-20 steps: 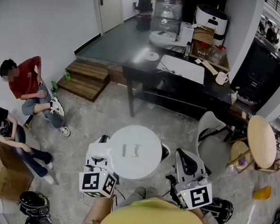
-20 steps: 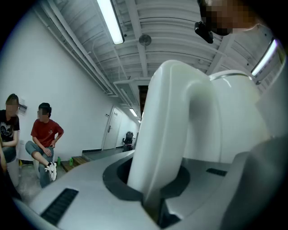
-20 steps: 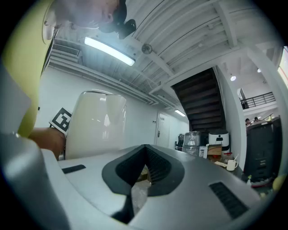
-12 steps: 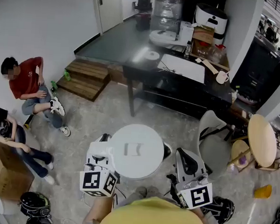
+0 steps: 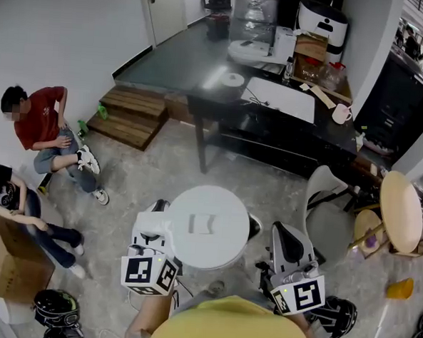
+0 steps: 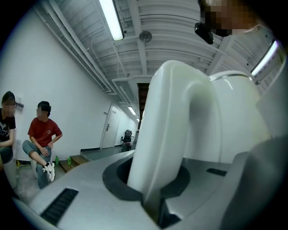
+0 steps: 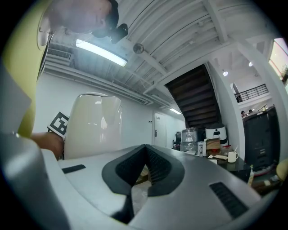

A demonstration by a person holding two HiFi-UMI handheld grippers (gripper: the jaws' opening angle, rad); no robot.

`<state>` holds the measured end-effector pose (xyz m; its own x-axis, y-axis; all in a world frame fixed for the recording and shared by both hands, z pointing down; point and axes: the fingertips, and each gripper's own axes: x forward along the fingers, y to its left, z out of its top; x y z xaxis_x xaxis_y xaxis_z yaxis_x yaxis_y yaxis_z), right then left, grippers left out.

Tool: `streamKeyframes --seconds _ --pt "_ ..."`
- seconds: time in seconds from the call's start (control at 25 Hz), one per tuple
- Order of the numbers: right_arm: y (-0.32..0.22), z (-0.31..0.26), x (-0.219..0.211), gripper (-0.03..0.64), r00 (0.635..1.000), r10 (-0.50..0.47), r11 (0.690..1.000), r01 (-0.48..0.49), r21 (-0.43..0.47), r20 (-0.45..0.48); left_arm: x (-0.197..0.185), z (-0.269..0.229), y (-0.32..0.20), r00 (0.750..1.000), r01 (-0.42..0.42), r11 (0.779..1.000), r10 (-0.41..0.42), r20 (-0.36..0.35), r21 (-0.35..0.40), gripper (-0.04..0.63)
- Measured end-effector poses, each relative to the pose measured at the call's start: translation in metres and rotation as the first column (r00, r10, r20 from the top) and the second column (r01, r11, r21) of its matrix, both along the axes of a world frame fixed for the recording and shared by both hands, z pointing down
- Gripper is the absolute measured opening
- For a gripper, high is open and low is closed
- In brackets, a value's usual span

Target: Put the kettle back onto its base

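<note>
The big white plastic kettle (image 5: 206, 227) has hardly moved: the left gripper (image 6: 157, 197) still pinches its handle, the right gripper (image 7: 144, 155) is closed on nothing, and the little round white disc (image 5: 232, 79), likely its base, stays far off.

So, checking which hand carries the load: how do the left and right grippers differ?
The left gripper clamps its jaws on the white kettle by its handle; the right gripper has its jaws together, empty. The left gripper touches the kettle; the right gripper stands apart beside it. Both point level.
</note>
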<state>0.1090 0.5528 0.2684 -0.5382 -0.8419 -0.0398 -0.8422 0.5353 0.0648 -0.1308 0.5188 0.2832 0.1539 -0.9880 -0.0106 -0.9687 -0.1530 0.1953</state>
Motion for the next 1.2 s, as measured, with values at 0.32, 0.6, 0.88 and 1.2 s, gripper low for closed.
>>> streamKeyframes --seconds 0.32,0.6,0.88,1.2 --pt "-0.071 0.004 0.005 0.005 0.999 -0.044 0.999 0.044 0.009 0.002 0.005 0.004 -0.06 0.999 0.032 0.999 -0.032 0.0 0.007 0.038" --pt "-0.146 -0.004 0.022 0.005 0.996 -0.084 0.996 0.084 0.029 -0.001 0.024 -0.006 -0.128 0.998 0.061 0.998 -0.06 -0.013 0.034 0.038" --pt "-0.194 -0.001 0.029 0.005 0.993 -0.115 0.993 0.115 0.013 0.008 0.034 -0.006 -0.174 0.996 0.084 0.996 -0.084 -0.002 0.02 0.038" --pt "-0.248 0.004 0.02 0.005 0.995 -0.101 0.995 0.101 -0.006 0.014 0.024 0.0 -0.231 0.998 0.07 0.998 -0.07 0.003 -0.002 0.039"
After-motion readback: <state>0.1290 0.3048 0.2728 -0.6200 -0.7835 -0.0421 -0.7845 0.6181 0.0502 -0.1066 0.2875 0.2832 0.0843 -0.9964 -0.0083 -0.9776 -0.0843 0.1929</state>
